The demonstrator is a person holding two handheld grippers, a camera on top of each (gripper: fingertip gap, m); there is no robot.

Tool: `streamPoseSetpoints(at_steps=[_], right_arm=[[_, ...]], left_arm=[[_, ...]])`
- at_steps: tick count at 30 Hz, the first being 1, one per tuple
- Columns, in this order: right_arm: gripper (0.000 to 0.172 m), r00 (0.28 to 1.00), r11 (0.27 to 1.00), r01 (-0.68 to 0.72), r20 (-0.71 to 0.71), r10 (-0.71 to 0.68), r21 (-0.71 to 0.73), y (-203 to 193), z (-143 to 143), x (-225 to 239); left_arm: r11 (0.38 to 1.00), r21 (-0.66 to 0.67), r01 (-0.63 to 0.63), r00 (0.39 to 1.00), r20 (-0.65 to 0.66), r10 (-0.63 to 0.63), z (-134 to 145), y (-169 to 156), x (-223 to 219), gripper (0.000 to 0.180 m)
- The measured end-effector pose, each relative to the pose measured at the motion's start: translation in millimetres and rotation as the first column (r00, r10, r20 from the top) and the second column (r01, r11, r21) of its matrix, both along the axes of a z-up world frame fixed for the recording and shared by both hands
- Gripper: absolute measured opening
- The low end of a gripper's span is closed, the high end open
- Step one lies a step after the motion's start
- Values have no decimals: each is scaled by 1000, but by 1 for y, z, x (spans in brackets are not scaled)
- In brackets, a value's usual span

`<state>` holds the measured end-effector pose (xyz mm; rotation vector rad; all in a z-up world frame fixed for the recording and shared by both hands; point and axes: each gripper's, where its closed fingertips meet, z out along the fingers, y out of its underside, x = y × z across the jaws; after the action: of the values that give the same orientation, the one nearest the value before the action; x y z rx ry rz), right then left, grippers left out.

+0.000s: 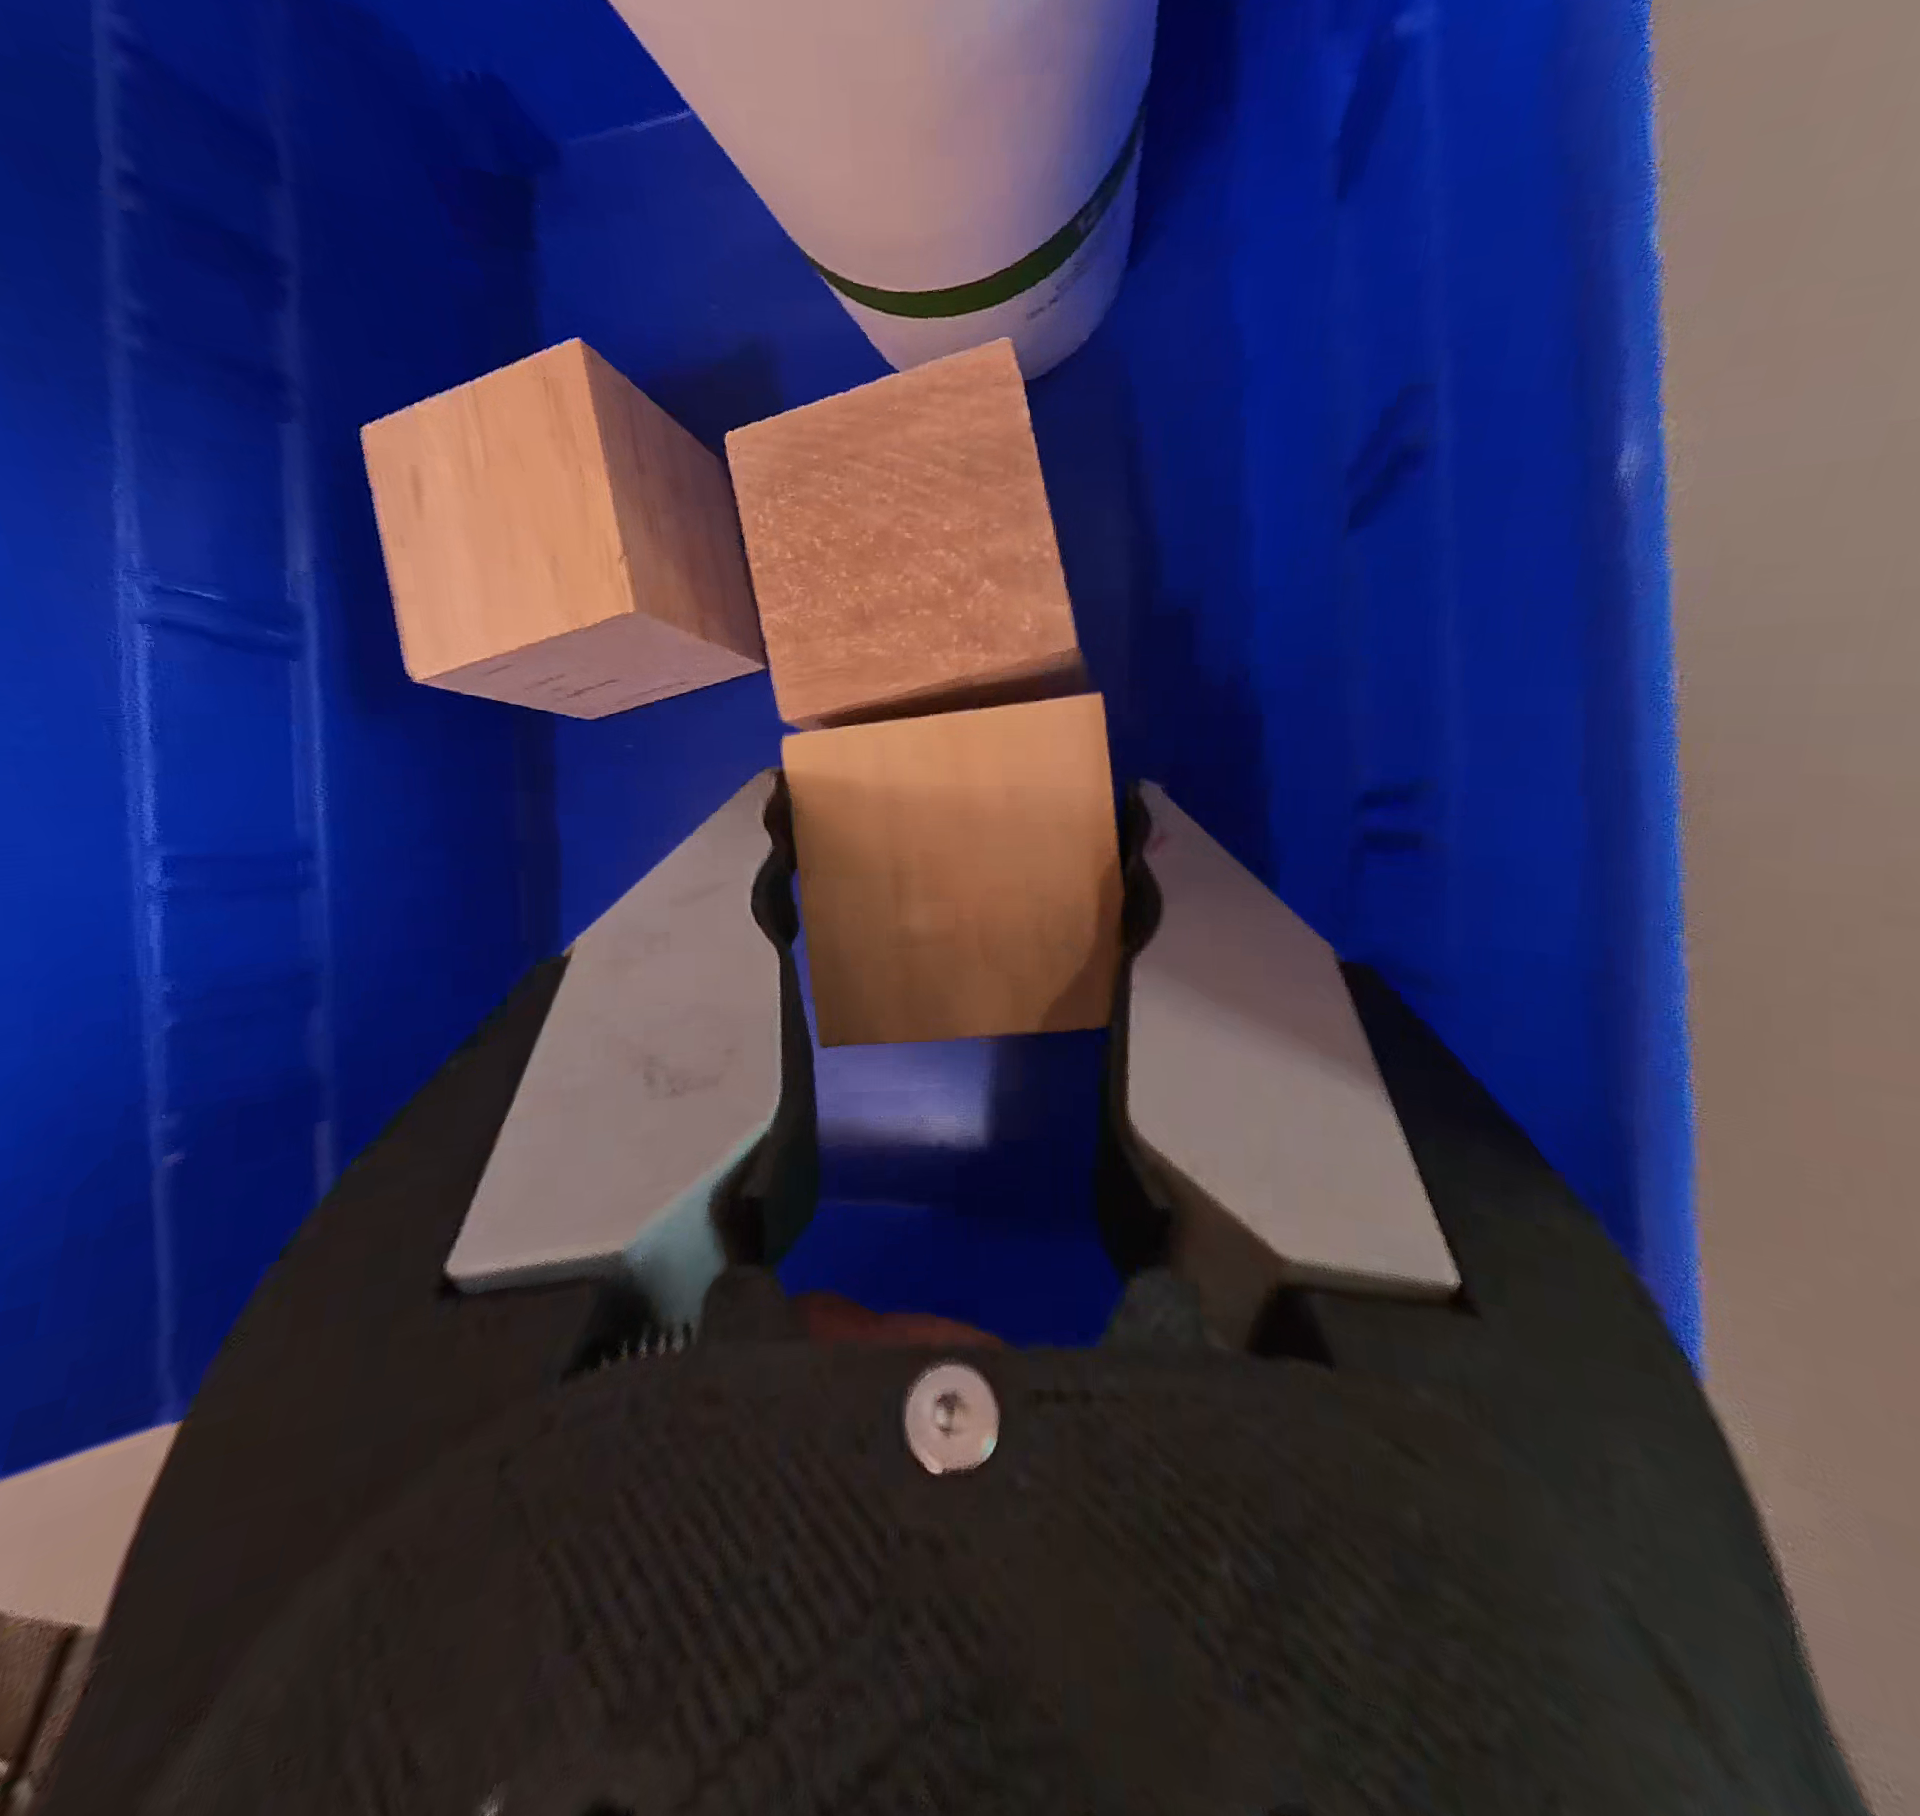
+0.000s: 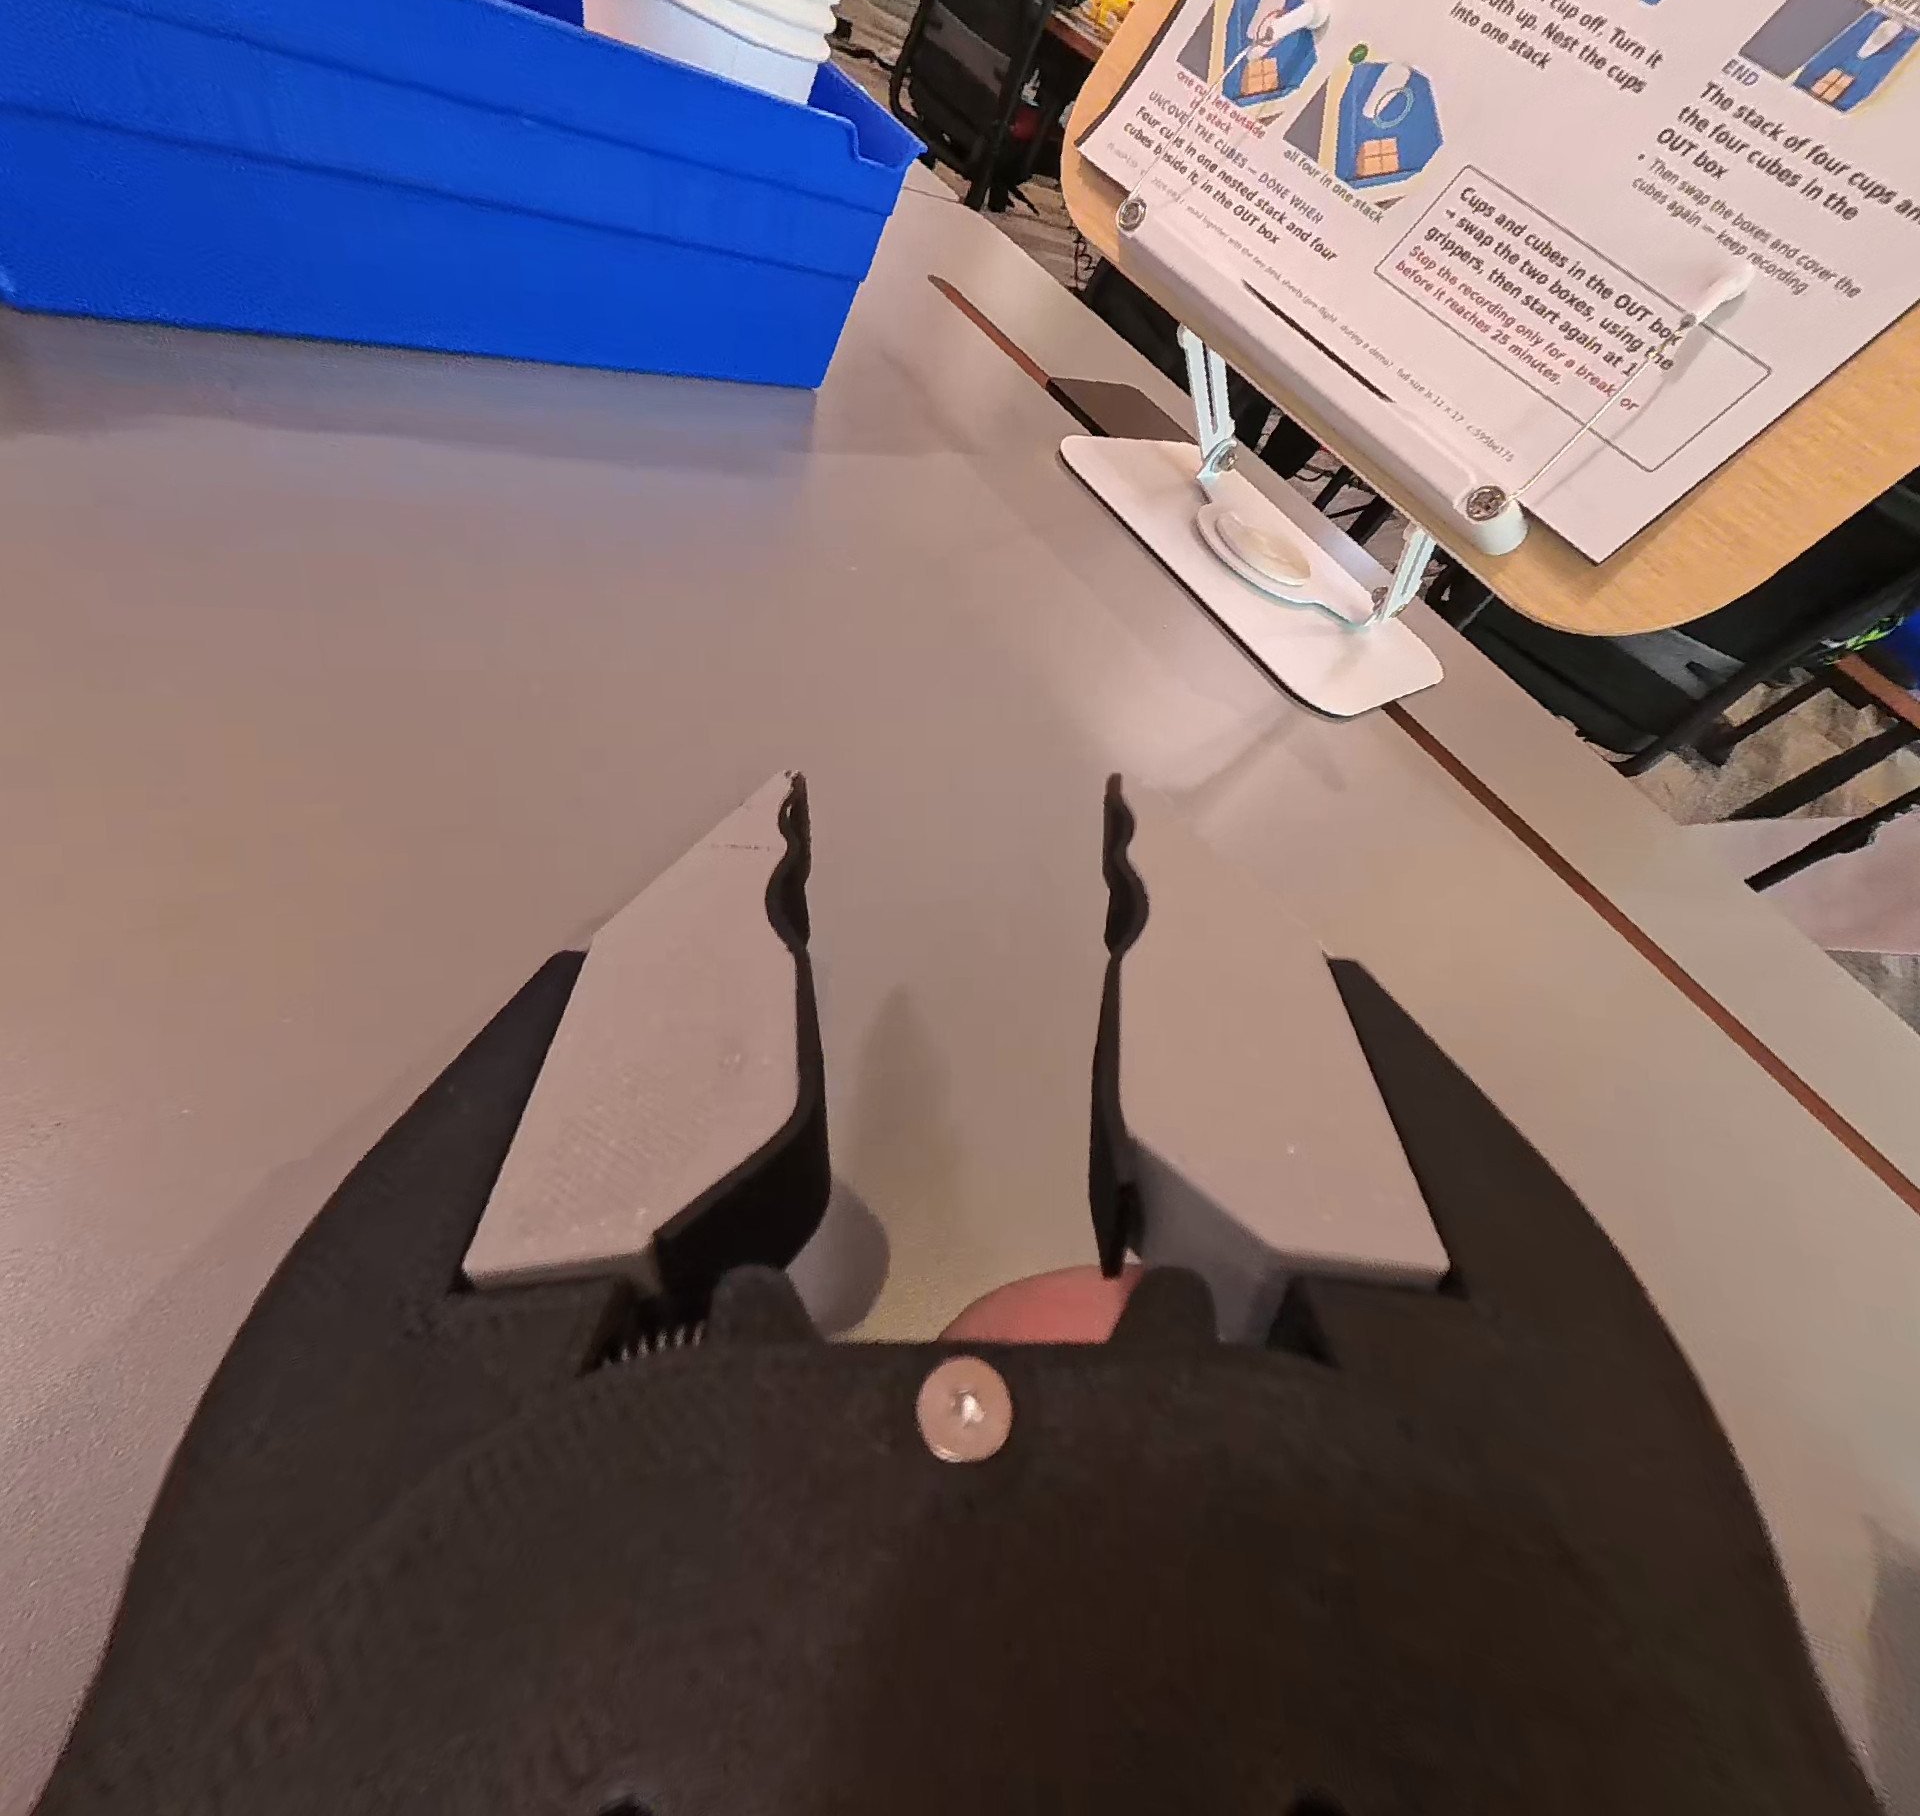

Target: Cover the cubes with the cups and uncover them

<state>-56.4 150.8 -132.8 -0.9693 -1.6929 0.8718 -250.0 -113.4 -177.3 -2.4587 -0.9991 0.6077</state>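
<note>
In the left wrist view I look down into a blue bin (image 1: pixel 312 831). My left gripper (image 1: pixel 951 800) is shut on a light wooden cube (image 1: pixel 956 893); both pads press its sides. Two more wooden cubes (image 1: pixel 540 530) (image 1: pixel 904 530) lie just beyond it on the bin floor. A stack of white paper cups (image 1: pixel 914 104) stands behind them. In the right wrist view my right gripper (image 2: pixel 954 800) is open and empty over the grey table (image 2: pixel 416 675). The blue bin (image 2: pixel 416 239) and the cup stack (image 2: pixel 717 0) show at the upper left.
A wooden board with an instruction sheet (image 2: pixel 1558 208) stands on a white stand base (image 2: pixel 1278 582) at the right of the table. The table's right edge (image 2: pixel 1662 987) runs diagonally. Chairs and clutter lie beyond the table.
</note>
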Motion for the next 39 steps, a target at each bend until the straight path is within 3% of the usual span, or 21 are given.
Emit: streamPoseSetpoints(at_steps=[3,7,9,12,14,18,22,26,30,31,35,39], right_arm=[[51,1000,1000,-11,9,11,-25,-2,0,0],[51,1000,999,-3,3,3,-50,1,4,0],[51,1000,998,1,1,-1,-69,4,6,0],[49,998,997,38,-42,-41,-66,16,18,0],[42,988,993,73,-132,-84,-92,31,42,4],[43,953,912,125,-209,-220,-391,83,87,23],[42,894,878,242,-257,-367,-412,139,104,42],[42,897,846,250,-216,-386,-472,154,95,41],[41,909,836,247,-182,-375,-491,152,87,35],[41,909,841,252,-180,-375,-478,151,86,34],[42,918,875,279,-156,-364,-396,146,79,29],[45,889,857,441,-4,-459,-265,167,47,27]], left_arm=[[1000,1,-8,991,-132,8,27,-8,-7,62],[988,153,29,941,-336,24,94,3,-5,61],[973,204,104,907,-421,-9,127,20,10,61],[923,193,333,839,-508,-196,155,70,56,61],[882,128,454,809,-474,-347,146,106,90,61],[710,9,704,659,-380,-649,103,180,157,61],[563,-37,825,533,-277,-800,60,240,194,61],[481,-86,873,457,-202,-866,34,282,196,61],[388,-121,914,378,-101,-920,18,300,183,61],[371,-129,920,363,-78,-928,16,303,178,61],[201,-129,971,201,-12,-980,8,317,182,61],[112,-176,978,121,44,-992,-2,331,183,61]])
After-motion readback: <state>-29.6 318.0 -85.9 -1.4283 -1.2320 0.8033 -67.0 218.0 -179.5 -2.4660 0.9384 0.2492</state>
